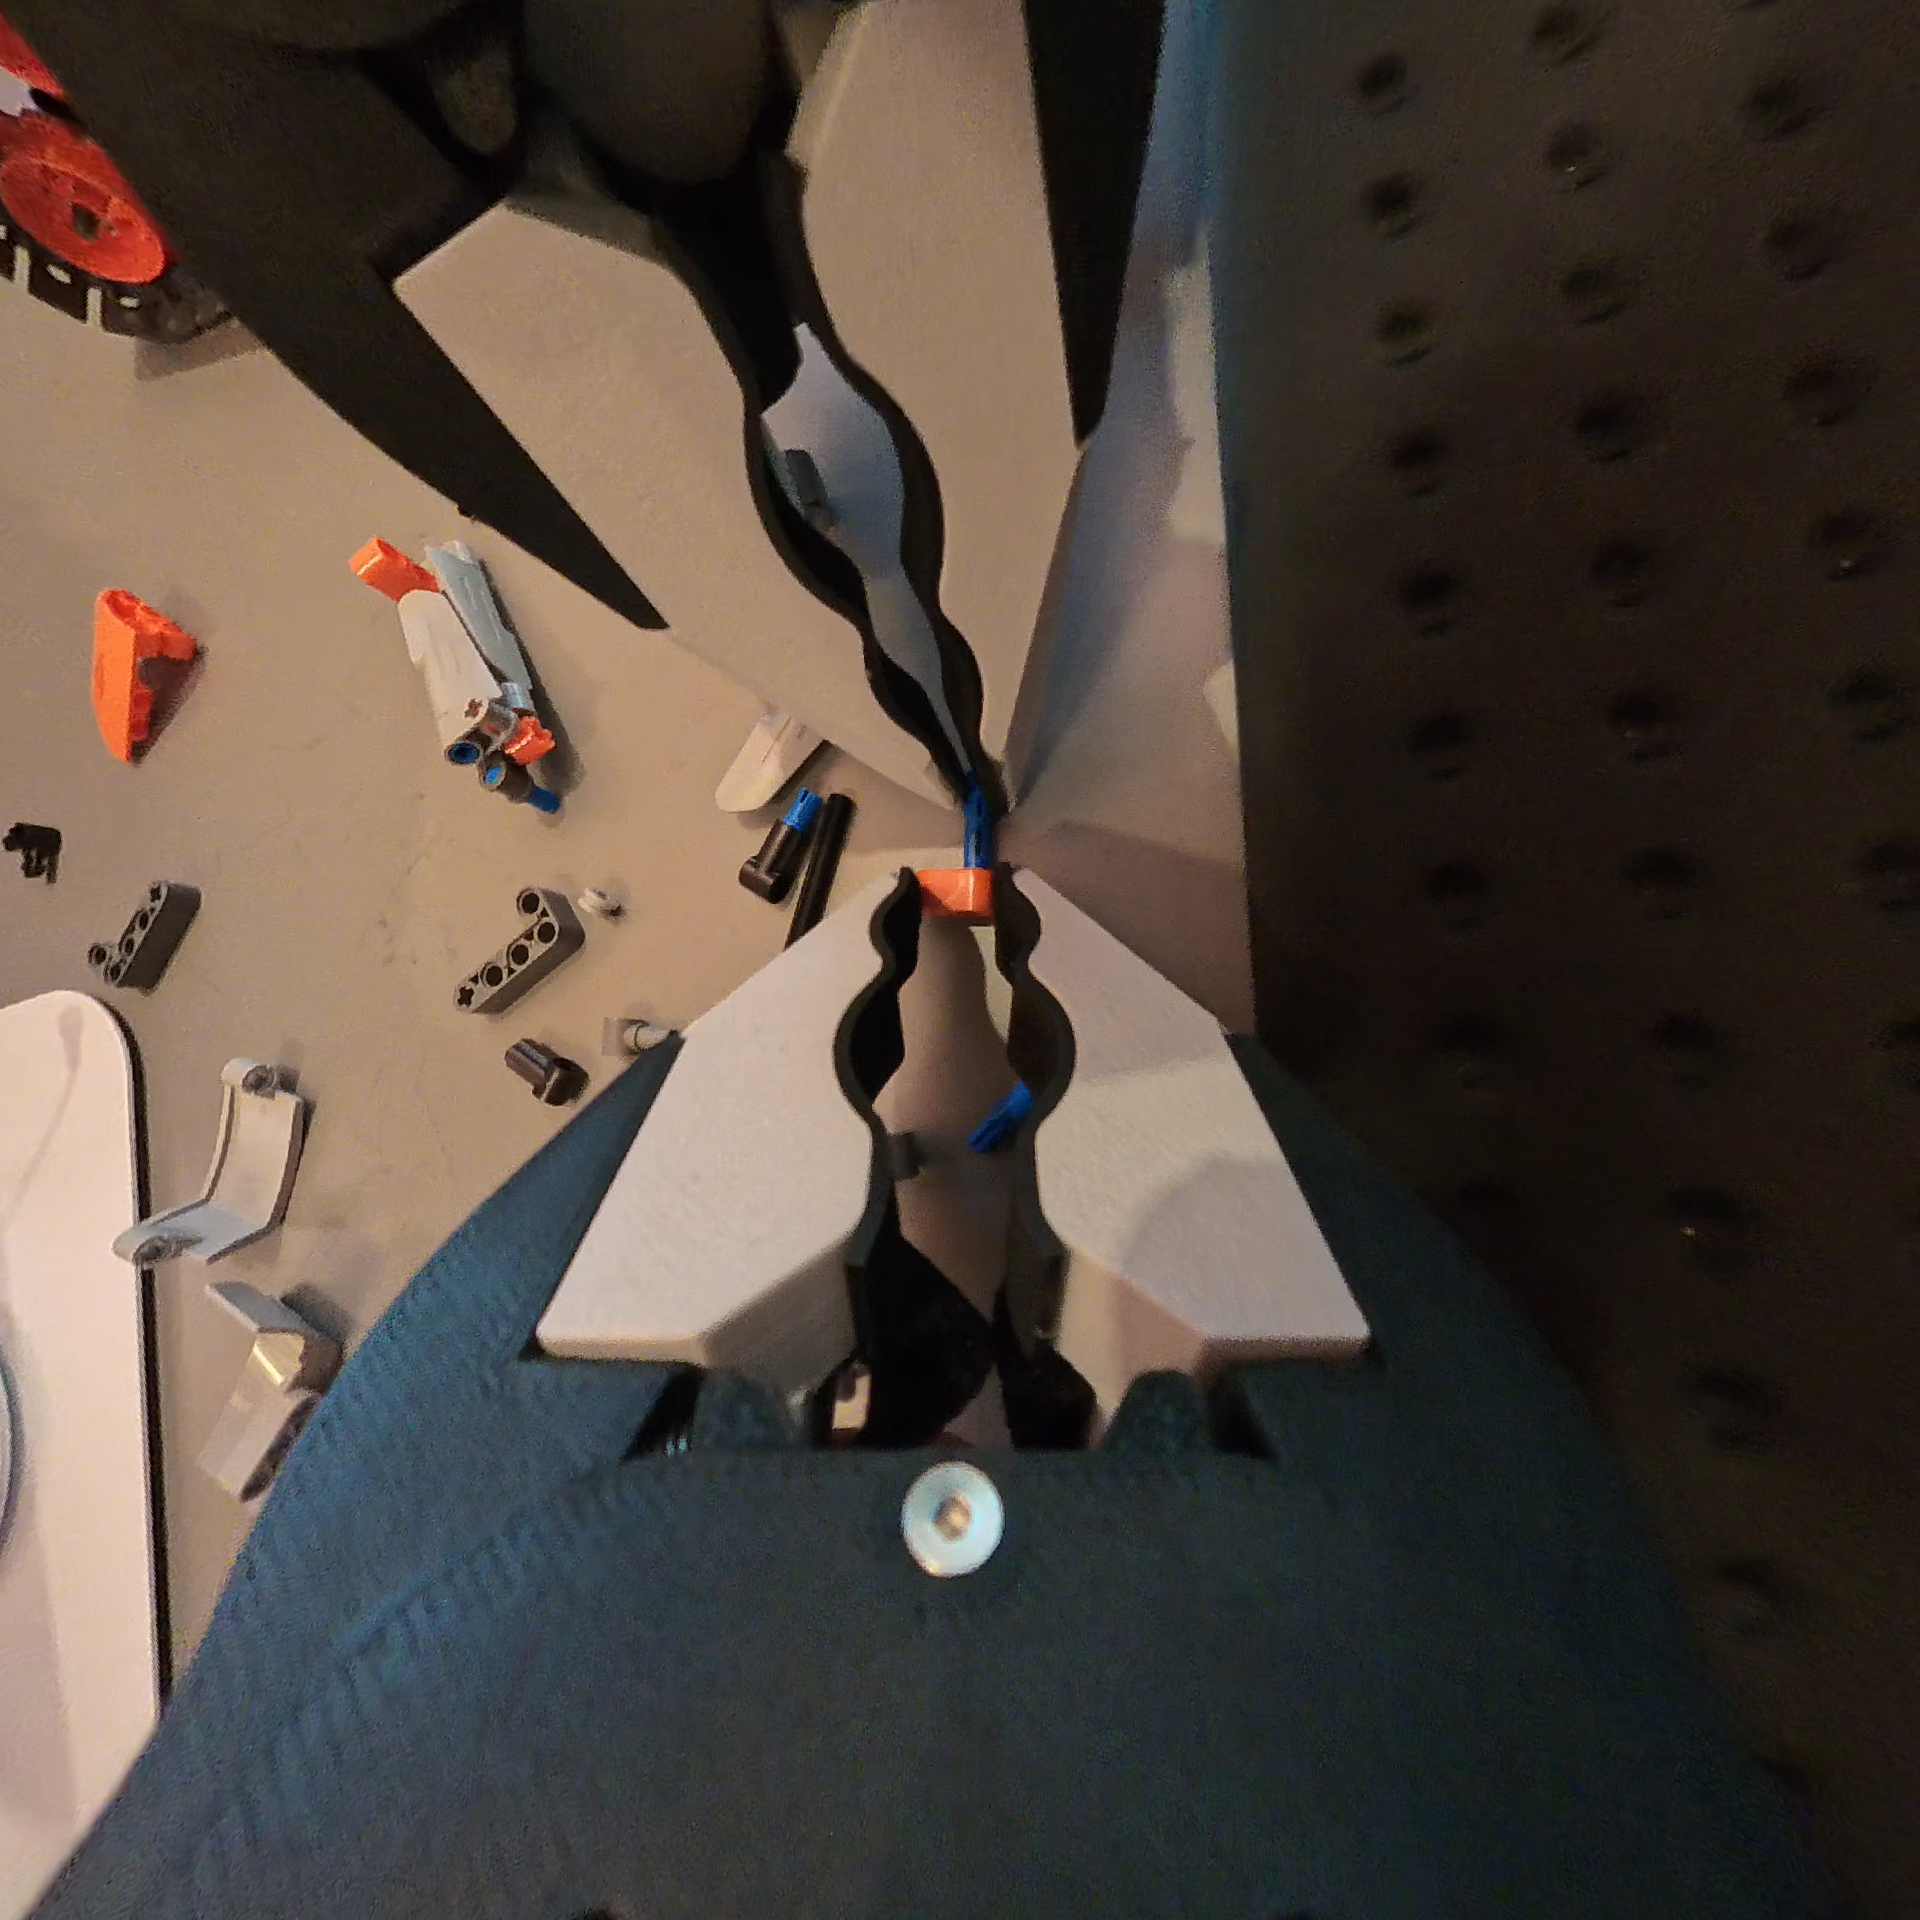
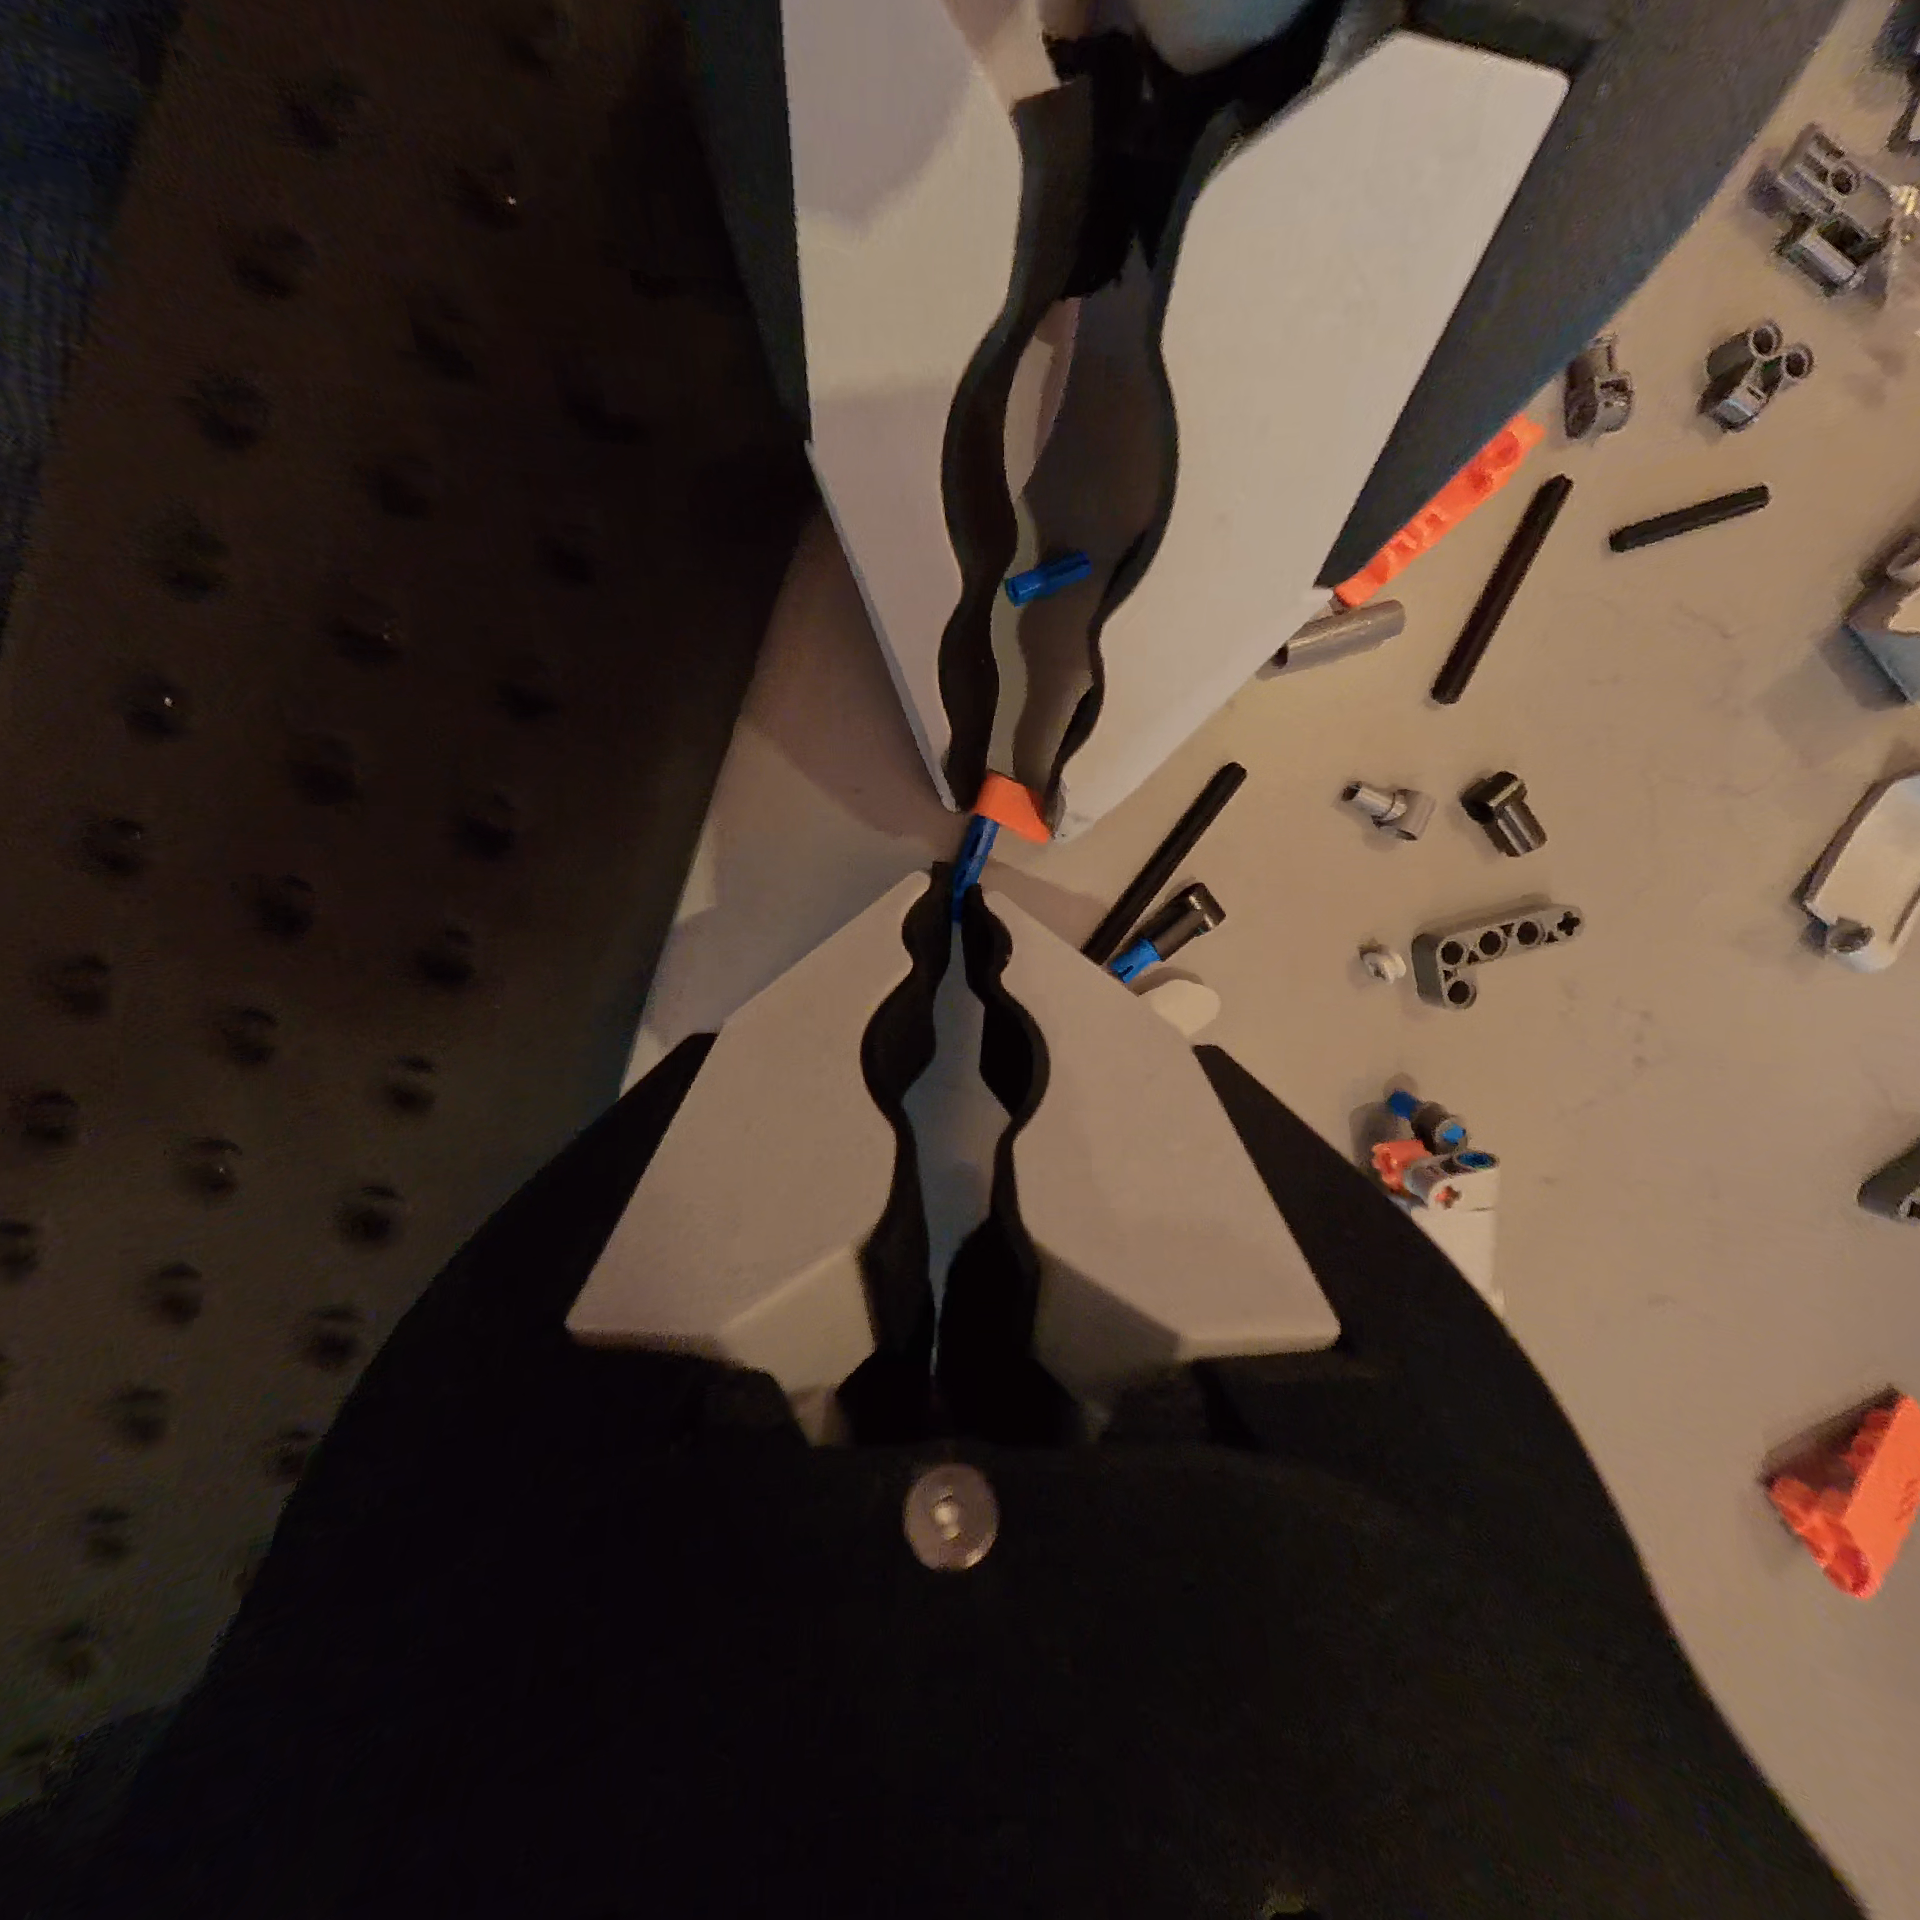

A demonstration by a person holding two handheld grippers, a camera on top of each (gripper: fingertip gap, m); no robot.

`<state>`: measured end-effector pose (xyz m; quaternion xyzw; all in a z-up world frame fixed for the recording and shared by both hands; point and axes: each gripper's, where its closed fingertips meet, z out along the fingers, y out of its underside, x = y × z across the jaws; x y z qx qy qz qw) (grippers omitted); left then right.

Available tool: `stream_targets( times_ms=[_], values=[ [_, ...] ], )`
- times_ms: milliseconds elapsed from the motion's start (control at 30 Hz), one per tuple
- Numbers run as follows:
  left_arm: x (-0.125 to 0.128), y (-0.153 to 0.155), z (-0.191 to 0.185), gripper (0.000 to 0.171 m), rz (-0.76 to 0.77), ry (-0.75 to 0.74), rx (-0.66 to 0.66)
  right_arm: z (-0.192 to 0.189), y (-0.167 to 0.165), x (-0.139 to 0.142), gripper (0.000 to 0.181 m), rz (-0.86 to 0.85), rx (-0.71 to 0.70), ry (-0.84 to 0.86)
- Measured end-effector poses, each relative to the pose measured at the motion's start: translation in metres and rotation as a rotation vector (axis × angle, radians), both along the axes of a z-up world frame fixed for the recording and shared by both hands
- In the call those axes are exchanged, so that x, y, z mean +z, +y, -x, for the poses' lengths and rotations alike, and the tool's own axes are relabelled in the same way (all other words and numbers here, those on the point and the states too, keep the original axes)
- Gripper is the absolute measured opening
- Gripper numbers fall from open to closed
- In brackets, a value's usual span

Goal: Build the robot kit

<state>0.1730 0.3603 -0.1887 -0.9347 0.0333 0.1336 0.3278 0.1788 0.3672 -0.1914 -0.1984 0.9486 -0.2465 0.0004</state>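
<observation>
- My left gripper [image 1: 956, 888] was closed on a small orange bush [image 1: 954, 891], pinched only at the very tips of the fingers
- My right gripper [image 2: 964, 902] was closed on a thin blue pin [image 2: 975, 847], also held just by the tips, and the two grippers met nose to nose above the table [image 2: 1558, 1195]
- The blue pin touched the orange bush; I could not tell if it already sat inside the hole
- Loose parts lay near on the table: a grey L-shaped beam [image 1: 520, 951], black axles [image 2: 1501, 587], an orange wedge brick [image 1: 135, 670], and one more blue pin [image 1: 1000, 1117] under my left fingers
- I judged the grip as weak: a small tilt between the two grippers could twist the pin out of the tips, or the bush could turn and jump away
- A dropped piece could fall among the scattered parts and be hard to find
</observation>
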Motion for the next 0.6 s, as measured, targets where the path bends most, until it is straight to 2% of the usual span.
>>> stream_targets(
  times_ms=[167,367,433,600],
  values=[
    [0.0003,0.0015,-0.0007,0.012,-0.004,0.023,0.059,-0.0011,-0.0019,-0.0001,0.000,0.002,-0.049,0.021],
    [0.0009,0.0008,0.0006,0.013,-0.017,0.053,0.061,-0.0021,-0.0039,0.0006,0.000,0.056,-0.090,-0.010],
    [0.0007,0.0009,0.0041,0.013,-0.041,0.058,0.086,0.0024,-0.0029,0.0016,0.012,0.090,-0.139,-0.020],
    [0.0036,0.0001,0.0038,0.014,-0.064,0.026,0.089,0.0031,0.0013,0.0008,0.002,0.104,-0.154,-0.021]
  ],
)
